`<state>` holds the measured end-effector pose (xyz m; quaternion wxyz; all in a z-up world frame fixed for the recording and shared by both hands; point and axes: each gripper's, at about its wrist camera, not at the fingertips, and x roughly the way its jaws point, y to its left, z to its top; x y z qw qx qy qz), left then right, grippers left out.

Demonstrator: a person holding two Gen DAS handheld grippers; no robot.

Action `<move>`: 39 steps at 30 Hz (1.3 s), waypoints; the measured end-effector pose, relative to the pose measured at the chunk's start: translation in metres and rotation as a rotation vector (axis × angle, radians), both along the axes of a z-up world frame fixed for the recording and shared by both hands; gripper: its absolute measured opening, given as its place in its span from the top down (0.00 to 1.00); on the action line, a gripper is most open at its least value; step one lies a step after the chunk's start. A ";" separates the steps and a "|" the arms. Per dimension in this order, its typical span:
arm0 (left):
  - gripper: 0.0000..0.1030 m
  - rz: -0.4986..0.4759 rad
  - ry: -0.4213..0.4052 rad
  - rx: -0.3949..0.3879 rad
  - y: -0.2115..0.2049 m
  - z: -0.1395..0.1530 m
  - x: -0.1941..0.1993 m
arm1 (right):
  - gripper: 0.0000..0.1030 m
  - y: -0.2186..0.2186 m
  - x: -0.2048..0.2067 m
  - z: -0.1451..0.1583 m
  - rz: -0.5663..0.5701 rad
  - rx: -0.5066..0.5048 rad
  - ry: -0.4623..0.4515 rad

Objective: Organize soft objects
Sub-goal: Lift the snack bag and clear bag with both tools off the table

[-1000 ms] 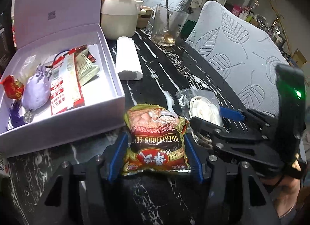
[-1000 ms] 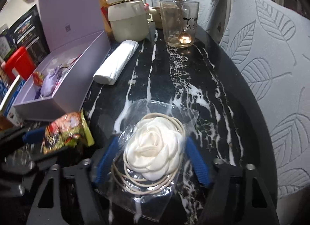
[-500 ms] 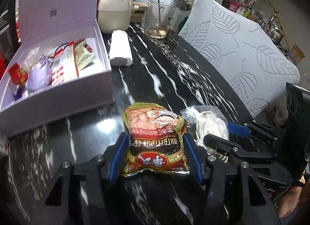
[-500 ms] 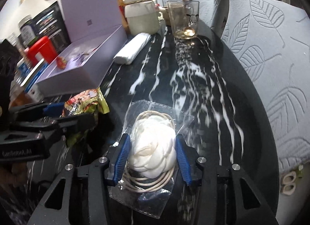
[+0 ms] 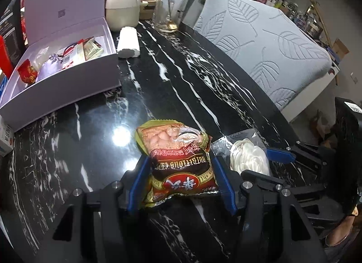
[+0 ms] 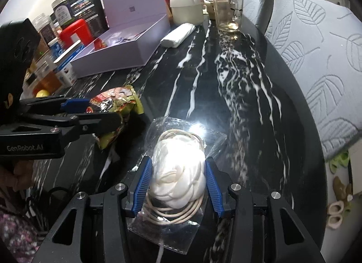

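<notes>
In the left wrist view the left gripper [image 5: 182, 180] pinches a snack packet [image 5: 178, 161] at lower centre, its blue pads pressed against the packet's two long sides. In the right wrist view the right gripper [image 6: 176, 183] has a clear bag with a white fabric flower [image 6: 178, 177] and a coil of cord between its pads; the pads touch the flower's flanks, and the jaws are opening slightly at this moment. Whether either item is lifted clear of the table or only resting on it, I cannot tell.

Both things look light and yielding. The packet is crinkled foil, likely slippery, and would buckle if pinched at a corner; a hold across its middle, as now, seems safest. The flower probably squashes and springs back, while its loose plastic can slide over it, so the hold should stay on the flower itself, not on the film edge or the cord.

The two grippers sit just beside each other, the flower bag at the packet's right in the left view, so they could knock together if swung inward. The likely goal is the open lilac box [image 5: 67, 86] at upper left, which already holds a purple pouch [image 5: 51, 68] and some packets. Its front wall must be cleared, and its raised lid stands behind. The black marble table [image 5: 181, 81] between is bare, with a white roll [image 5: 129, 43] near the box corner and a glass [image 5: 167, 16] farther back. A chair back [image 6: 316, 59] lines the table's right edge.
</notes>
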<state>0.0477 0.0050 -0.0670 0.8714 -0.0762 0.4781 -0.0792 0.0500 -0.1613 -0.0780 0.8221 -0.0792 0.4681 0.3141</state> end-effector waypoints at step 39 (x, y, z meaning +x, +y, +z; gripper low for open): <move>0.43 -0.025 -0.026 0.059 -0.005 -0.017 0.011 | 0.72 -0.009 -0.024 -0.007 -0.205 -0.087 -0.105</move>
